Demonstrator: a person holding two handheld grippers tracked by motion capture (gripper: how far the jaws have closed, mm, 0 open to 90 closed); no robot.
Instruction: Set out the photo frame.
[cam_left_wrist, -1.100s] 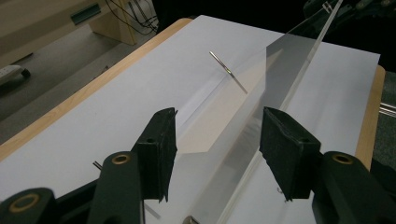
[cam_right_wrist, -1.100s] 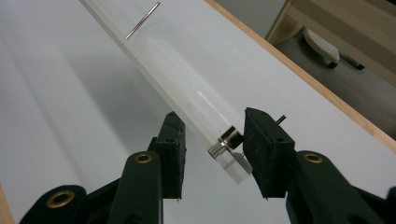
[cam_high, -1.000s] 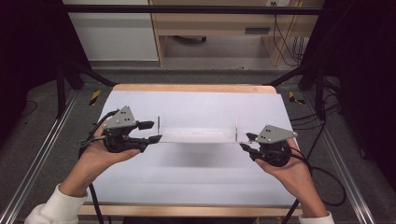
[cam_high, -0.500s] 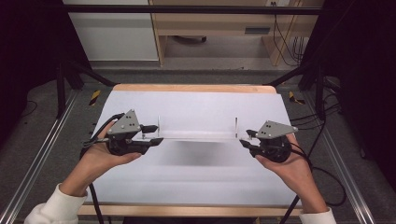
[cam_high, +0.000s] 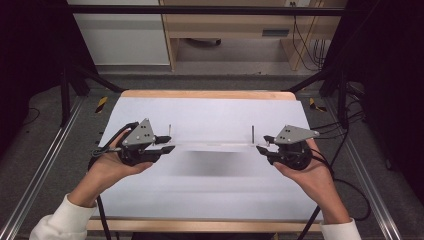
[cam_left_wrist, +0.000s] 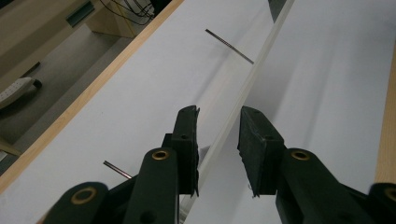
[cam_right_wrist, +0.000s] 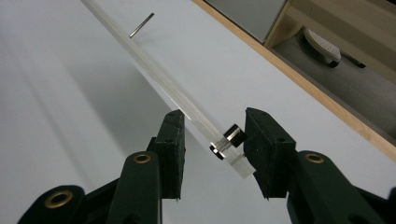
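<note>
A person's left gripper (cam_high: 167, 144) and right gripper (cam_high: 263, 148), jaws parted around each end of a clear acrylic strip (cam_high: 215, 145) raised above the white table (cam_high: 210, 192), should close squarely and together to keep it level.

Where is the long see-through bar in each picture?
High view: the clear bar runs across the middle of the white table, between the left tongs and the right tongs.
Left gripper view: it runs from between the tongs up to the top right.
Right gripper view: it slants from the top left down between the tongs.
Shared landmark: the thin metal pins standing on the bar.
</note>
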